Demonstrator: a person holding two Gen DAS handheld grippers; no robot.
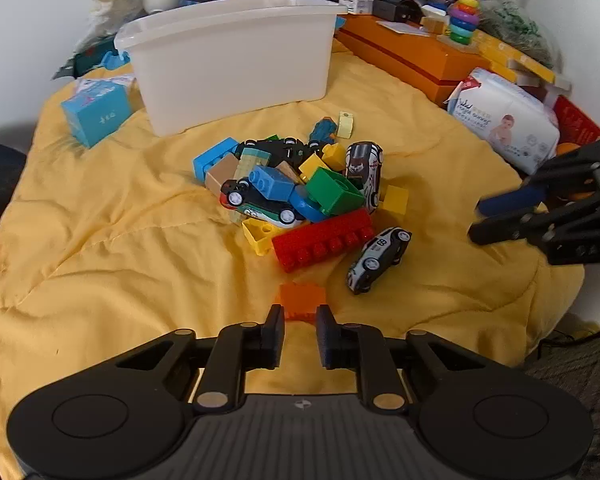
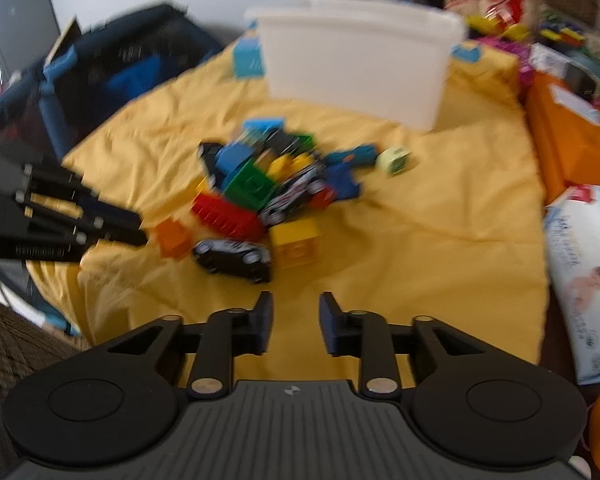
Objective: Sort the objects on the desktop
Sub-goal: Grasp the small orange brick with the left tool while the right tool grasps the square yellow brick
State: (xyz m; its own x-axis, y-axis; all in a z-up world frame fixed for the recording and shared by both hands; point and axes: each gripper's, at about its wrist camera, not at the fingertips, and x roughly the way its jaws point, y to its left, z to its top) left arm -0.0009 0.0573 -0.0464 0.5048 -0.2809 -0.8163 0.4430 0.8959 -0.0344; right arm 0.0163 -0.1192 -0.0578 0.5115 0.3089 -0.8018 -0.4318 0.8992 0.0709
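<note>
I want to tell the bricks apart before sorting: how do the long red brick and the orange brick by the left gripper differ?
The red brick is long, with a row of many studs; the orange brick is short and blocky. The red brick leans against the toy pile, touching the yellow brick; the orange brick lies apart on the yellow cloth, just ahead of the open left gripper. Both are studded plastic building bricks, and neither is gripped.

Near side: bare yellow cloth (image 1: 100,240), open for approach.
Centre: toy pile (image 1: 300,192) blocking.
Behind pile: white bin (image 1: 236,64), top open.
Right edge: orange box (image 1: 412,56), wipes pack (image 1: 504,120) crowding.
Left edge: blue carton (image 1: 96,112).
</note>
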